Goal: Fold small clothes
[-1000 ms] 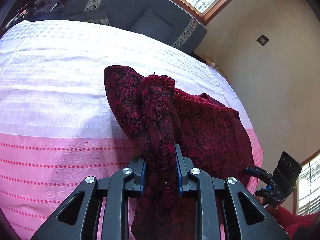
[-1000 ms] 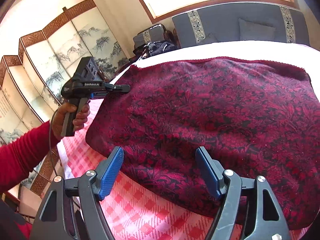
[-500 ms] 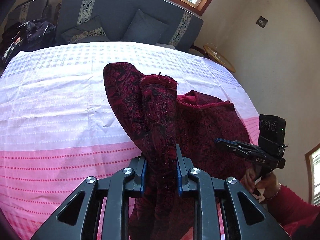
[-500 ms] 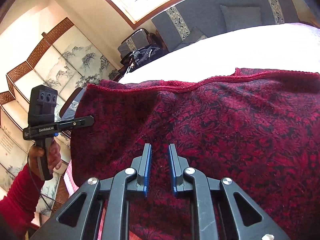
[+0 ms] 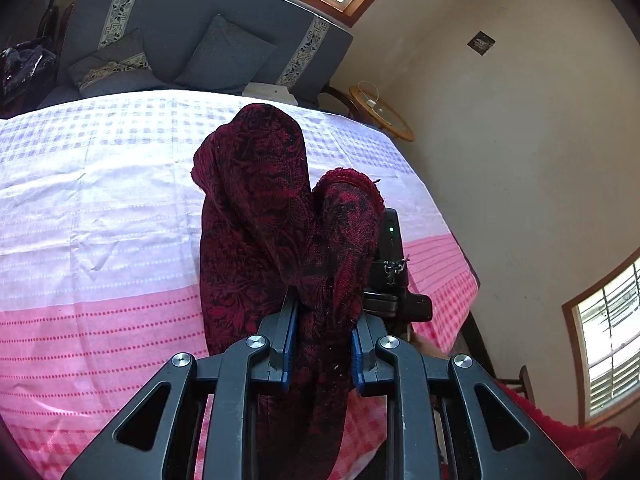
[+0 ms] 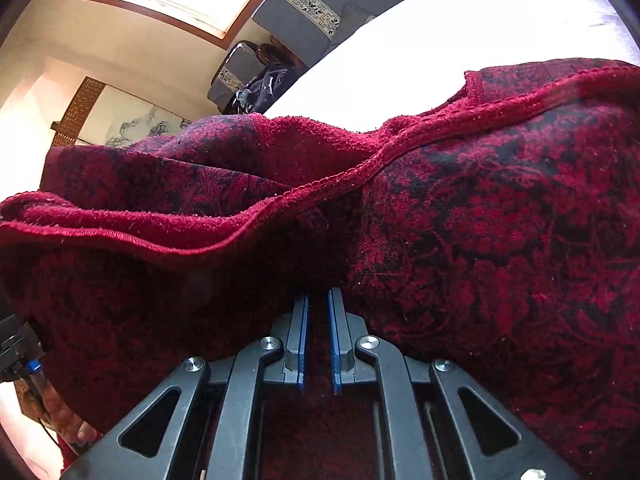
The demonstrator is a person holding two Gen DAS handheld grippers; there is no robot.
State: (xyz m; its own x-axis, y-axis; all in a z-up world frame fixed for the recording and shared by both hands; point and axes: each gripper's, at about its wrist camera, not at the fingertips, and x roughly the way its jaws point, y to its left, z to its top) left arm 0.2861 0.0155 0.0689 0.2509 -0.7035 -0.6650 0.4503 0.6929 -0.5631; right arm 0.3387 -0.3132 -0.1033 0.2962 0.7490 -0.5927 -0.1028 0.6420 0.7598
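A dark red cloth [image 5: 260, 216] with a black floral pattern hangs bunched above the bed. My left gripper [image 5: 323, 312] is shut on a thick fold of it, which stands up past the blue pads. My right gripper [image 6: 318, 304] is shut on another part of the same cloth [image 6: 480, 220], whose hemmed edge sags across the right wrist view. The right gripper's black body [image 5: 394, 276] shows just behind the cloth in the left wrist view. The left gripper shows only at the left edge of the right wrist view [image 6: 16, 352].
The bed cover [image 5: 100, 220] is white checked at the far part and pink near me. A grey sofa with cushions [image 5: 208, 40] stands beyond the bed. A small round wooden table [image 5: 380, 116] is at the far right corner. A painted folding screen [image 6: 132, 120] stands at the left.
The right gripper shut on the cloth's near edge and lifted it. Both grippers came close together, bunching the cloth up off the bed.
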